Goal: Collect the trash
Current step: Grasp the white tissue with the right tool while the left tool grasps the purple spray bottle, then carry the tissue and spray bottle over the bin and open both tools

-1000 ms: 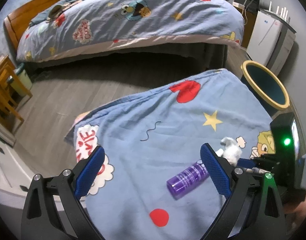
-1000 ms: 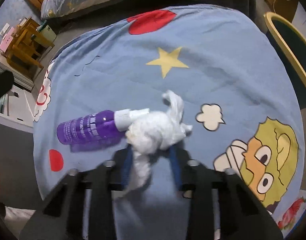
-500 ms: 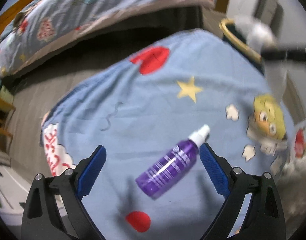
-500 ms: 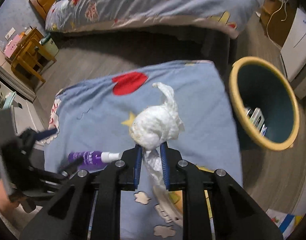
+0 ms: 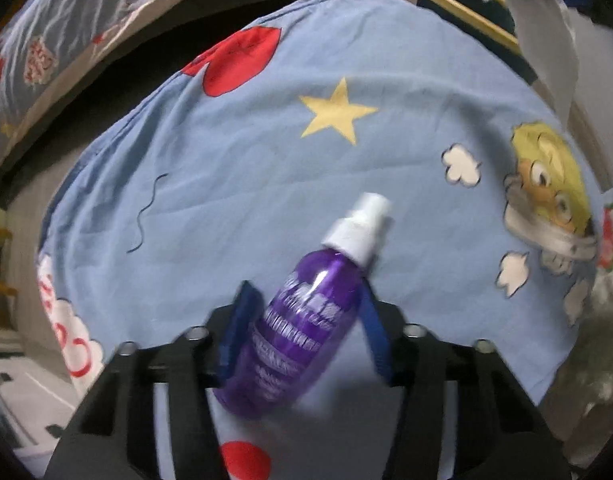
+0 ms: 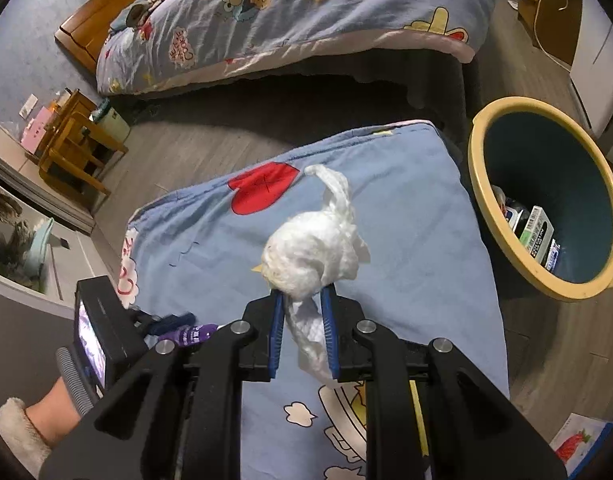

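Observation:
A purple spray bottle with a white cap lies on the blue cartoon blanket. My left gripper has its blue pads on both sides of the bottle's body, closed around it. My right gripper is shut on a crumpled white tissue and holds it above the blanket, left of the yellow-rimmed trash bin. The tissue also hangs at the top right of the left wrist view, by the bin rim. The bottle tip shows in the right wrist view.
The bin holds several small boxes. A bed with a matching duvet stands behind. Wooden stools stand at the left. A white cabinet is at the far right. Grey wood floor lies between.
My left gripper moved down and closed around the purple bottle. My right gripper lifted the tissue higher off the blanket, with the bin to its right.

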Available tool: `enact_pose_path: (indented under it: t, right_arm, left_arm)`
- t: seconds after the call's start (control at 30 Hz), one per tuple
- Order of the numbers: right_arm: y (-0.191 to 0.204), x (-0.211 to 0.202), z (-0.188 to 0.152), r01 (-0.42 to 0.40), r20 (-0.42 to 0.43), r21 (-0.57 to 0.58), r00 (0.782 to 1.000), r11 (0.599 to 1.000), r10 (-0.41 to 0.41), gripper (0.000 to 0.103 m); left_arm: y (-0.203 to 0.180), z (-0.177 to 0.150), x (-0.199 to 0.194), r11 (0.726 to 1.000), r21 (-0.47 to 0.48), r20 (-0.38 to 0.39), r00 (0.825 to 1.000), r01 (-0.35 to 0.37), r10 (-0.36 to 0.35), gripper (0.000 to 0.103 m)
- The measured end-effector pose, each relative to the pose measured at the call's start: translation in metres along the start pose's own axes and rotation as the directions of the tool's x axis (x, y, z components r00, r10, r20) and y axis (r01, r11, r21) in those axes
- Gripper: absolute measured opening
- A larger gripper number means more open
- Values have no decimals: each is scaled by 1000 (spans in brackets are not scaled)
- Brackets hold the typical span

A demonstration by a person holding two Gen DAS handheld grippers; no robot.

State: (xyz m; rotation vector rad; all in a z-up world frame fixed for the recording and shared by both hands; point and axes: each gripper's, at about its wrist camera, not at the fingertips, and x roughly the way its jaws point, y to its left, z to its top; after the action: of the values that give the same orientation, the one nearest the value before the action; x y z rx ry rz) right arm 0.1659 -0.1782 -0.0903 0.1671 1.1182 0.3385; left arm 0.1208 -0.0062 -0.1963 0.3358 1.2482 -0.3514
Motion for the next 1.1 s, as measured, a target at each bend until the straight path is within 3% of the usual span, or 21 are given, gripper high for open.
enact_pose_path:
  t: [0.13, 0.4, 0.8, 0.93, 1.1]
  right_arm:
    - [-3, -4, 2, -7, 13, 2, 1000, 1000, 7, 17]
    - [-10, -13, 7, -21, 38, 17, 999, 1000, 20, 17]
    - [-17, -24, 10, -17, 70, 12, 997, 1000, 16, 17]
    - [-23, -29, 12, -18, 84, 22, 996, 1000, 17, 17]
    - [-35, -38, 15, -26, 104, 41, 994, 999, 21, 17]
  left_arm:
    - [3, 8, -6, 1000, -12, 18, 1000, 11, -10, 36]
    - [12, 20, -39, 996, -83, 168, 986, 33, -19, 35]
    - [5, 45, -96, 989, -121, 367, 930, 81, -32, 34]
    - [-1, 56, -101, 990, -115, 393, 919, 85, -33, 34]
    - [-13, 64, -104, 994, -97, 396, 918, 52, -10, 34]
